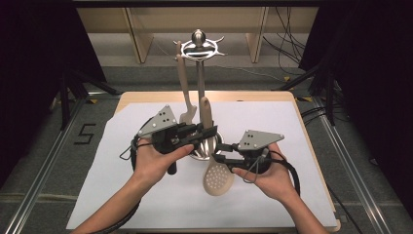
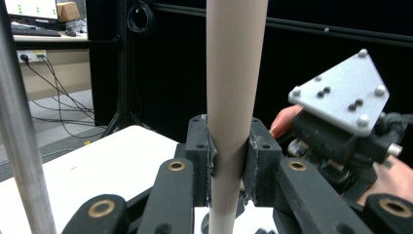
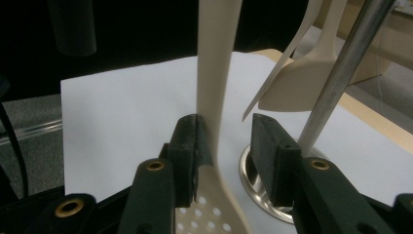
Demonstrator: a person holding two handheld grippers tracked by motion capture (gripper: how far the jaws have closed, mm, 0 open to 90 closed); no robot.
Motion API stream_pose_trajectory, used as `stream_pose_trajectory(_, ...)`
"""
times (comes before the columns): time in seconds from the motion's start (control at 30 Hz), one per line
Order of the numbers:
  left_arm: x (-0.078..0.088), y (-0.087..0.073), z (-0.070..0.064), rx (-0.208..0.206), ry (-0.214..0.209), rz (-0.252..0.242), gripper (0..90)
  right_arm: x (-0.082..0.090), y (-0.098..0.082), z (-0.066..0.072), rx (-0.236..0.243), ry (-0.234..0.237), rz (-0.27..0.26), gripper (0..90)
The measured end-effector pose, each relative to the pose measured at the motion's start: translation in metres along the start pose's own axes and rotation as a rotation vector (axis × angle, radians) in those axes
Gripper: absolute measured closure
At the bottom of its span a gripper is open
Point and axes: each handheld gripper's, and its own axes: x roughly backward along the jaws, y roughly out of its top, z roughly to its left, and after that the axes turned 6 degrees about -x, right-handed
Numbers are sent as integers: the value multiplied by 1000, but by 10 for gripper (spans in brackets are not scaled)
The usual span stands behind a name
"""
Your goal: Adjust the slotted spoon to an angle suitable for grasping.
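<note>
Above desk (image 1: 146, 195): left gripper (image 2: 229, 161) clamps skimmer (image 1: 217, 178) handle for hand-over; right gripper (image 3: 226, 146) stands parted, one pad touching handle, freeing it for rack (image 1: 198, 48).

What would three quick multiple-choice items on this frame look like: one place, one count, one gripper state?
1. Where is the skimmer's perforated head?
A. low, just above the paper
B. hooked on the rack
C. on the floor

2. How many utensils hang from the rack?
A. none
B. one
C. four

3. How does the left gripper stand?
A. wide open, nothing between its jaws
B. shut on the skimmer's handle
C. shut on the rack's pole

Key: 1 A, the high view shows the head low by the right gripper; 2 B, one spatula hangs there; 3 B, its pads press the handle.
</note>
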Motion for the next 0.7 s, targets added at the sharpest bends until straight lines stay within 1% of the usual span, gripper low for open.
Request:
stream_pose_trajectory(0.03,1,0,1,3,0,2,748,1,0,1,-17,0,-7,637)
stream_pose_trajectory(0.07,1,-1,2,7,-2,-1,748,3,1,-1,-16,5,-2,637)
stream_pose_trajectory(0.1,1,-1,3,6,-3,-1,748,4,0,-1,-18,-6,-15,637)
stream_pose_trajectory(0.13,2,-1,3,8,-6,0,748,5,1,-3,4,-4,-9,637)
stream_pose_trajectory(0.17,2,-1,4,7,-8,-1,749,6,1,-1,-27,-2,0,637)
stream_pose_trajectory(0.2,2,-1,4,6,-13,-2,748,7,1,-2,-11,0,-5,637)
stream_pose_trajectory(0.23,3,-2,5,3,-16,-1,748,7,0,0,-35,-14,-15,637)
stream_pose_trajectory(0.27,3,-2,5,0,-19,1,748,7,0,-1,-22,-14,-19,637)
stream_pose_trajectory(0.3,3,-2,6,-4,-26,0,748,7,0,-1,-19,-11,-18,637)
stream_pose_trajectory(0.33,3,-2,6,-7,-32,-3,748,7,1,-1,-18,7,-6,637)
stream_pose_trajectory(0.37,4,-2,6,-7,-38,-3,748,7,1,-1,-9,5,-11,637)
stream_pose_trajectory(0.4,4,-2,7,-9,-42,-4,748,6,1,0,-19,19,-9,638)
stream_pose_trajectory(0.47,4,-2,7,-11,-53,-3,748,5,1,1,-16,28,-15,639)
stream_pose_trajectory(0.5,4,-2,7,-10,-57,-3,748,4,1,1,-9,21,-26,639)
stream_pose_trajectory(0.57,4,-1,6,-8,-67,-2,748,3,2,2,-23,41,-16,640)
stream_pose_trajectory(0.6,4,-1,6,-7,-72,-1,747,2,2,1,2,35,-24,640)
stream_pose_trajectory(0.63,4,-1,6,-7,-72,-1,748,2,2,1,2,35,-24,640)
stream_pose_trajectory(0.67,3,-1,5,-8,-79,-3,747,1,3,2,4,59,-14,644)
stream_pose_trajectory(0.7,3,-1,5,-9,-81,-2,748,1,3,3,-21,62,-7,645)
